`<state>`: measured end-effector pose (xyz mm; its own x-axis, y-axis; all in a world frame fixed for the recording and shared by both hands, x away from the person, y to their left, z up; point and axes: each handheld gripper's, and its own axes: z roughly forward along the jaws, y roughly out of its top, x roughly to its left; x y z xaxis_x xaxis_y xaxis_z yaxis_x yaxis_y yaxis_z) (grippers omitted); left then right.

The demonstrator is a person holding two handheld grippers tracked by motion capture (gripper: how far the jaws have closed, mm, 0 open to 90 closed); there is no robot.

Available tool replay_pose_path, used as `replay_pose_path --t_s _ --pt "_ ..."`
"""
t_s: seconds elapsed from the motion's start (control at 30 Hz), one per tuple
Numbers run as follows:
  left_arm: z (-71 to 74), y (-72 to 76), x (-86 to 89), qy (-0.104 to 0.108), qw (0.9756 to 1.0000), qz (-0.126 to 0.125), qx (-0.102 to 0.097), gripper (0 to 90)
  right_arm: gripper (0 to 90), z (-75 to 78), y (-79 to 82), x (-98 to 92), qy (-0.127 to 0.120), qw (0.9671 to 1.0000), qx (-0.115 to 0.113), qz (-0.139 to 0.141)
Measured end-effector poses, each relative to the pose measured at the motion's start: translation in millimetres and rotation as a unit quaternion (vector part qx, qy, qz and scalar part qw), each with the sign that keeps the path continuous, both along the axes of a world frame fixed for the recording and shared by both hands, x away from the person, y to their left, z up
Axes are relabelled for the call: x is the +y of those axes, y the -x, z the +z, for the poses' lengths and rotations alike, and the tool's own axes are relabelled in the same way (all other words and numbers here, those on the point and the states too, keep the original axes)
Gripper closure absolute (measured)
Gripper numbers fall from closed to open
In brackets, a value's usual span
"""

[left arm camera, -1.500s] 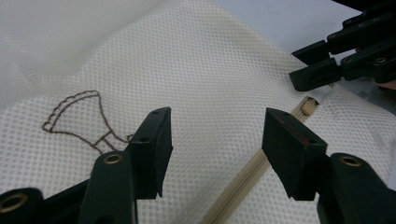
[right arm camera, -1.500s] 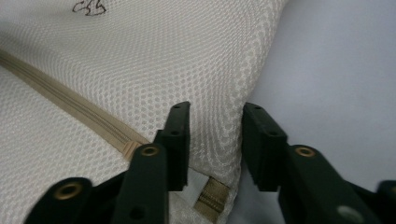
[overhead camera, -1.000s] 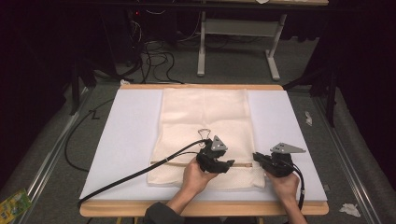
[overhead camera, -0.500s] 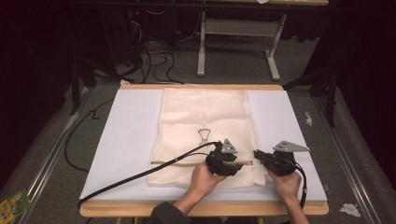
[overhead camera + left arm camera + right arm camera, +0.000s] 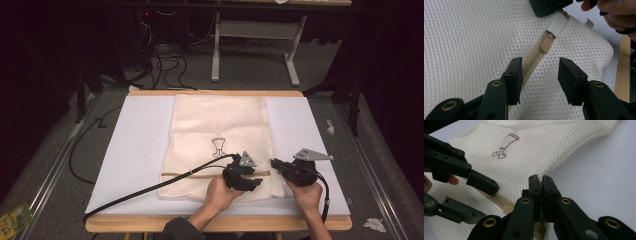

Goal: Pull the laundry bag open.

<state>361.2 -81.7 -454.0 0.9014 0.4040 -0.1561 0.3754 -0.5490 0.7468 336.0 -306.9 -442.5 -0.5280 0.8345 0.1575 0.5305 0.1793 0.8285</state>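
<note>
Lying flat on the white mat [image 5: 135,150], the cream mesh bag [image 5: 220,120] covered the middle of the table [image 5: 200,224], with a small brown printed figure [image 5: 218,146] near its centre. A tan zipper [image 5: 200,175] ran across the bag on the person's side of that figure.

Left gripper [image 5: 254,184]: held in the left hand [image 5: 220,192] over the zipper, near its right-hand end. In the left gripper view its jaws stood well apart with nothing between them, one to each side of the zipper [image 5: 534,56]. The zipper pull [image 5: 546,45] lay just beyond the jaws, next to a white fabric tab [image 5: 557,23] at the zipper's end.

Right gripper [image 5: 274,163]: held in the right hand [image 5: 306,192] at the bag's right edge, just beside the zipper's end. In the right gripper view [image 5: 541,181] the jaws were pressed together on the seam edge of the bag [image 5: 549,145], a fold of mesh rising from between them. The left gripper [image 5: 474,197] appeared close by there, jaws spread over the mesh.

A black cable [image 5: 150,192] trailed from the left gripper across the bag and off the mat's near left corner.
</note>
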Motion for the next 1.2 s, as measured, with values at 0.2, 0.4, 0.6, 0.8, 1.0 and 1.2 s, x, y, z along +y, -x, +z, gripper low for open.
replay_pose_path --t_s 0.2,0.4,0.6,0.8,1.0,1.2 --pt "-4.4 -0.6 -2.7 0.007 1.0 0.002 0.006 55.2 88.6 2.9 -0.2 3.8 0.002 1.0 -0.004 0.005" --pt "-2.5 -1.6 -6.1 0.02 0.9998 0.001 0.009 58.6 88.6 4.8 0.5 5.2 0.002 1.0 -0.005 0.007" --pt "-1.3 -4.5 -10.5 0.032 0.9993 -0.007 0.018 63.5 88.5 4.4 -0.1 4.8 0.0 0.9999 -0.006 0.011" --pt "-2.6 -8.4 -11.0 0.036 0.9989 -0.004 0.028 66.1 88.6 4.4 -0.3 5.6 0.0 0.9999 -0.005 0.01" --pt "-1.2 -5.6 -11.6 0.047 0.9985 -0.008 0.028 68.6 88.6 4.2 -0.6 5.3 0.0 0.9999 -0.006 0.01" --pt "-0.9 -4.4 -12.0 0.05 0.9983 -0.01 0.028 71.1 88.6 4.2 -0.5 5.9 0.001 0.9999 -0.004 0.009"
